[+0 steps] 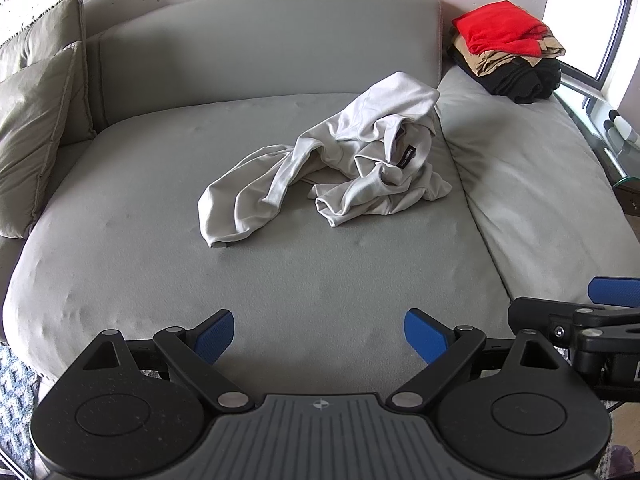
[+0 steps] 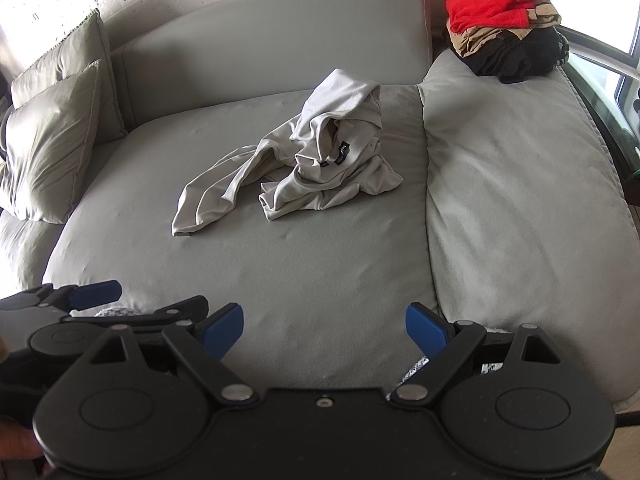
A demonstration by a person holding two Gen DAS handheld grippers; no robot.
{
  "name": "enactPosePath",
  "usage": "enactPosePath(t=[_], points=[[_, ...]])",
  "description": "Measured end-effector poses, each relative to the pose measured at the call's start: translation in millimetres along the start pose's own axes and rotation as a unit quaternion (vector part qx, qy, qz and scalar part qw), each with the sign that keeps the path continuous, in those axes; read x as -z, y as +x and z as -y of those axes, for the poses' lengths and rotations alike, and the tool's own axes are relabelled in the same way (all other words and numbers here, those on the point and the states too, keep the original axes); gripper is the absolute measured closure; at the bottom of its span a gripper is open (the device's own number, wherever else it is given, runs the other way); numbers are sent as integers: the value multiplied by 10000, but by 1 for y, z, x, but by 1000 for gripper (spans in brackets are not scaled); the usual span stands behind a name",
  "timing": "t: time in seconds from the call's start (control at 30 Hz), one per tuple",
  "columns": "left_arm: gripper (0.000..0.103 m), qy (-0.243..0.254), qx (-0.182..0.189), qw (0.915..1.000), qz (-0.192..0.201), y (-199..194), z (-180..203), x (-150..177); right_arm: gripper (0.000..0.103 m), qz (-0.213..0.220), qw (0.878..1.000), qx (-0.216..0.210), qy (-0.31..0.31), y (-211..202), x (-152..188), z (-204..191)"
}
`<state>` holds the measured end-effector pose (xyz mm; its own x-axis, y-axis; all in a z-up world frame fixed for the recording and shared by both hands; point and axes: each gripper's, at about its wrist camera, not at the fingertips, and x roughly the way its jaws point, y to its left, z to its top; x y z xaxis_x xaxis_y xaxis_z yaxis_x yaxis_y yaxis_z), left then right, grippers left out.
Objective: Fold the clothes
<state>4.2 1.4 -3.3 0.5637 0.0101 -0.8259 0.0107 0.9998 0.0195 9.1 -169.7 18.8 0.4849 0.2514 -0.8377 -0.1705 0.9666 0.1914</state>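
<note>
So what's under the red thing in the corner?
The red cloth tops a pile: tan clothes, then black ones. Anything deeper is hidden.

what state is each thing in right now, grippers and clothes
left gripper: open, empty, above the sofa's front edge
right gripper: open, empty, beside the left one
grey garment: crumpled, unfolded, mid-sofa
stack of clothes: folded, piled at the sofa's far right corner, red one on top
pillows: leaning upright at the sofa's left end

garment label (image 1: 409, 157) unreadable, right tool (image 1: 612, 296) cropped
</note>
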Motion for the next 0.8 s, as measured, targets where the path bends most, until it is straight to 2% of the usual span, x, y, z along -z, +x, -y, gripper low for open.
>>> enactPosePath(t=[0.13, 0.23, 0.37, 0.53, 0.63, 0.67, 0.8], points=[[11, -24, -90, 9999, 70, 1, -5, -3, 14, 148, 9998, -61, 106, -2, -2, 4], [11, -67, -179, 9998, 89, 6, -11, -9, 14, 423, 9982, -269, 328, -7, -9, 12], [24, -79, -276, 9996, 24, 20, -18, -17, 14, 653, 9958, -342, 537, -6, -22, 21], [20, -111, -410, 9991, -95, 38, -26, -26, 14, 676, 9950, -350, 643, 3, -33, 29], [20, -238, -538, 9981, -176, 48, -28, -29, 14, 641, 9952, -336, 660, 10, -36, 32], [26, -335, -494, 9980, -198, 51, -29, -30, 14, 630, 9952, -330, 665, 13, -37, 33], [26, -868, -363, 9953, -245, 61, -36, -32, 14, 651, 9953, -310, 648, 19, -43, 37]])
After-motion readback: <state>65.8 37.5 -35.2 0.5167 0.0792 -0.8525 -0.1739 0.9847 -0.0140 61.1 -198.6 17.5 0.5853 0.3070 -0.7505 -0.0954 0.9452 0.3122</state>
